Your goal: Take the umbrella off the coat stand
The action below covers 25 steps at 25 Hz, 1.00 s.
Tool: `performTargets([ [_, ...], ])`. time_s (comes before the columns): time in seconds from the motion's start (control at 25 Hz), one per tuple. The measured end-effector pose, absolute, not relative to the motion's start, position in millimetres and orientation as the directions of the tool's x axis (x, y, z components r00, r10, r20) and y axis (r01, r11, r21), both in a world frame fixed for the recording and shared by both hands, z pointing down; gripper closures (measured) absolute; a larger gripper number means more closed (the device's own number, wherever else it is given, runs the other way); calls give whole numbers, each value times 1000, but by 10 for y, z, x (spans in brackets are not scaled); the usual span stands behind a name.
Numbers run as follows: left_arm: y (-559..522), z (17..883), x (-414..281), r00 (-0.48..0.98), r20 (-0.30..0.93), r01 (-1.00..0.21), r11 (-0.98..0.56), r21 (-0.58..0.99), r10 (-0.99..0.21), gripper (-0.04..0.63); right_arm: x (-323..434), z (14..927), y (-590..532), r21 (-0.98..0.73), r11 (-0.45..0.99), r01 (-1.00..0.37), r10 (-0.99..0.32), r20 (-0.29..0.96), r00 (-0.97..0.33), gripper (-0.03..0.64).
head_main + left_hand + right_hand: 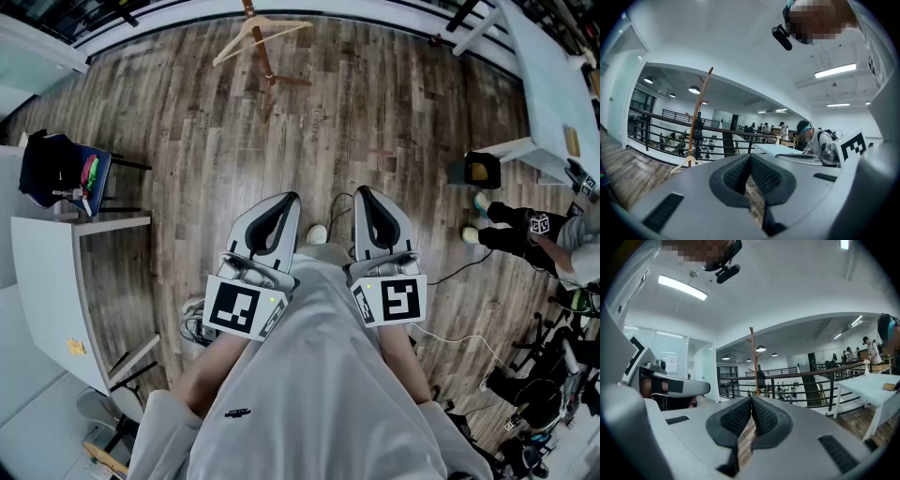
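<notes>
The wooden coat stand (265,54) rises from the plank floor well ahead of me, near the far railing. In the left gripper view the coat stand (697,123) carries a dark folded umbrella (698,132) hanging by its pole. The right gripper view shows the same coat stand (753,362) with the umbrella (761,378) on it. My left gripper (289,201) and right gripper (361,192) are held side by side close to my body, both pointing toward the stand and far short of it. The left gripper (750,157) and the right gripper (751,399) are both shut with nothing between the pads.
A white table (47,281) and a chair with a dark bag (61,169) stand to my left. Another white table (553,84) is at the far right, with a seated person (530,234) beside it. Cables (459,337) trail on the floor. A black railing (665,123) runs behind the stand.
</notes>
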State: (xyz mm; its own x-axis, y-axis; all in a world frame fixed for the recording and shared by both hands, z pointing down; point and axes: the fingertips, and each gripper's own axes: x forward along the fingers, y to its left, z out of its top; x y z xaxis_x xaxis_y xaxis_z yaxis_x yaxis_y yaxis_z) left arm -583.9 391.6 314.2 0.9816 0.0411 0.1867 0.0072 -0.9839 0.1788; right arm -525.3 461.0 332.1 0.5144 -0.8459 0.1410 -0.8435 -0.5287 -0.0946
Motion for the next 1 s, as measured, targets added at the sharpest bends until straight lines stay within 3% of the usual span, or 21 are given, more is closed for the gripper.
performTargets([
  [0.48, 3994, 3143, -5768, 977, 200, 48, -988, 148, 77, 575, -5212, 3329, 4565, -81, -526, -847, -846, 153, 511, 581],
  [0.68, 3895, 3155, -5528, 977, 202, 40, -984, 171, 74, 575, -4992, 3351, 4478, -177, -498, -849, -867, 125, 482, 580],
  [1.0, 3358, 3416, -4862, 964, 248, 38, -975, 218, 93, 575, -4344, 3479, 4094, -156, -524, -837, -851, 141, 506, 581],
])
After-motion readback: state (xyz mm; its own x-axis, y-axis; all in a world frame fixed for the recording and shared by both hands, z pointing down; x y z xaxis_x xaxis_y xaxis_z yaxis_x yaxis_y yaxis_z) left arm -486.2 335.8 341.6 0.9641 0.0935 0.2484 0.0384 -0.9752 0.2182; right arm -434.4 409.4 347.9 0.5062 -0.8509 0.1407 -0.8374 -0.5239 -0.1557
